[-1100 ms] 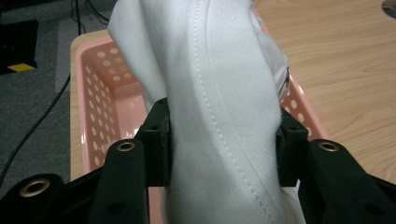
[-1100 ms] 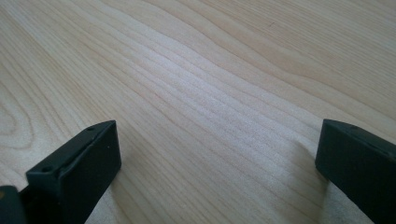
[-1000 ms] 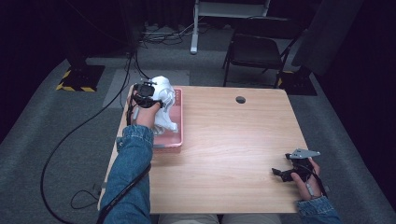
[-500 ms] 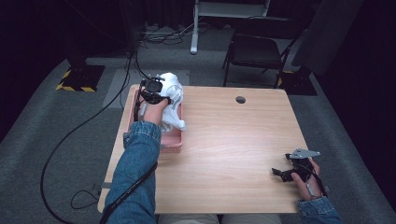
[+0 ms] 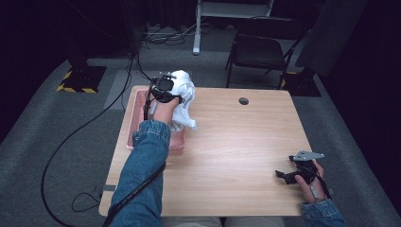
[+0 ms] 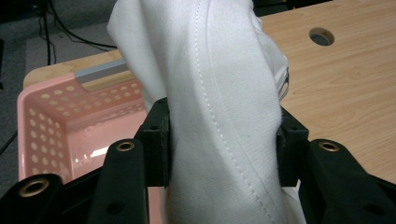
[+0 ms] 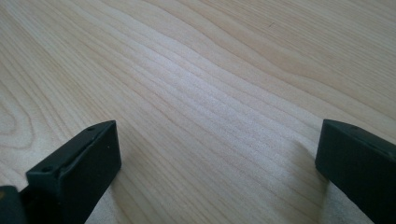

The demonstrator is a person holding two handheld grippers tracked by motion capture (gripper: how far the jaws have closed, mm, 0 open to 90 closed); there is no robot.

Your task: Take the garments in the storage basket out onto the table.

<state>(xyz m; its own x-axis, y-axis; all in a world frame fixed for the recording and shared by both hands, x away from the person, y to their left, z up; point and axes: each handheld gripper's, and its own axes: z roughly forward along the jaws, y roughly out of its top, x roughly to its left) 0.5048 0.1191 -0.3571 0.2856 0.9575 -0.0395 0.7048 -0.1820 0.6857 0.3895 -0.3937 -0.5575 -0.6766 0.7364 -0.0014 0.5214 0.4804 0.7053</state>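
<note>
Wooden table with a round hole, black chair beyond, cables on grey carpet

Pretty sure I'm working in some kind of lab or recording studio, not anybody's home. The walls around the setup are all dark, like blackout curtains, and the floor is plain grey carpet. There's yellow-black hazard tape around the foot of a stand at the back left, and black cables snake loose across the floor. My light wood desk has a round cable hole in it. Behind it sits an empty black chair and the white legs of another frame.
</note>
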